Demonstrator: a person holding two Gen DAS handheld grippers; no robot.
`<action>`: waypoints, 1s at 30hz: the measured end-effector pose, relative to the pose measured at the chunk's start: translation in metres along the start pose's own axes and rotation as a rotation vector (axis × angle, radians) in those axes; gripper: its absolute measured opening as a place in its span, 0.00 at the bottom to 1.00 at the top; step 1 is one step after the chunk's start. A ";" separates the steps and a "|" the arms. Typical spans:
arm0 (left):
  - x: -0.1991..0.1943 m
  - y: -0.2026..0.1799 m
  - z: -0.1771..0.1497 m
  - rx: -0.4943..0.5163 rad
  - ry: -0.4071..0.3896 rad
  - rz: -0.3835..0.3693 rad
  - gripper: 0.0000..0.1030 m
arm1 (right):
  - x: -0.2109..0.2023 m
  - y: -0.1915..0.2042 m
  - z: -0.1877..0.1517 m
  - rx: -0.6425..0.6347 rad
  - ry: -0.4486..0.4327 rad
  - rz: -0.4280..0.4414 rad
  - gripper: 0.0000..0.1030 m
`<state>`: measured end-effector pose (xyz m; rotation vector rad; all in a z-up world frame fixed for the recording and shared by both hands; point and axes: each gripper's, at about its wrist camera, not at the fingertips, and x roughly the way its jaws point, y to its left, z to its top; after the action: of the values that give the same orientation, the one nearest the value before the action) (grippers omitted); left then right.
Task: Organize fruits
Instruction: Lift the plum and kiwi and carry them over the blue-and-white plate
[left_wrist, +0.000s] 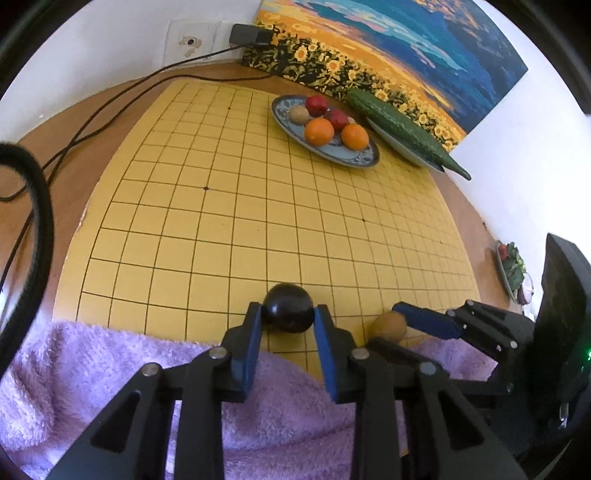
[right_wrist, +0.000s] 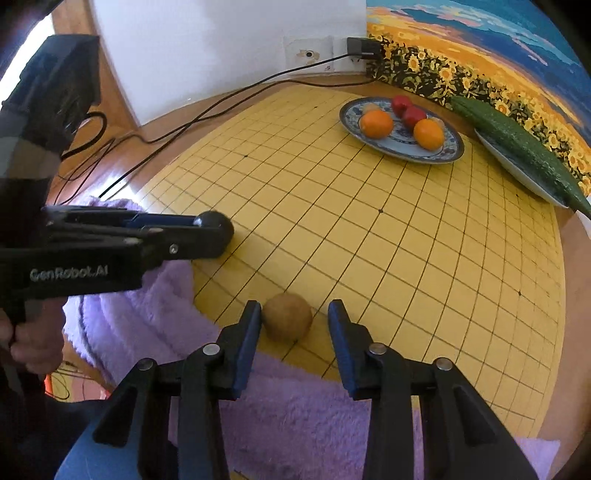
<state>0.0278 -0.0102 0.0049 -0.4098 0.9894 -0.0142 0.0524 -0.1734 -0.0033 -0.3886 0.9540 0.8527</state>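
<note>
A small plate (left_wrist: 511, 271) at the right edge holds blurred, perhaps leafy, things, half hidden behind the right tongs (left_wrist: 402, 325)

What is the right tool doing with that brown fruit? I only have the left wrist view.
Observer: The right tool straddles the brown fruit, which sits on the yellow grid board. A gap shows beside one finger, so it is not clamped.
Operator: Can you see my left tool from there?
Observer: Yes. The left tool comes in from the side, closed on the dark fruit, and a hand grips its handle.
</note>
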 end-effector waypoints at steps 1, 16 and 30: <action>0.000 -0.001 -0.001 0.002 -0.002 0.004 0.28 | -0.001 0.000 -0.001 0.001 -0.008 -0.003 0.28; -0.052 -0.027 0.012 0.082 -0.087 0.038 0.27 | -0.050 -0.021 0.029 0.040 -0.128 -0.031 0.28; -0.101 -0.049 0.052 0.132 -0.208 -0.003 0.28 | -0.122 -0.043 0.058 0.143 -0.295 -0.051 0.28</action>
<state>0.0224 -0.0184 0.1285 -0.2851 0.7777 -0.0391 0.0820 -0.2198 0.1272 -0.1574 0.7226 0.7652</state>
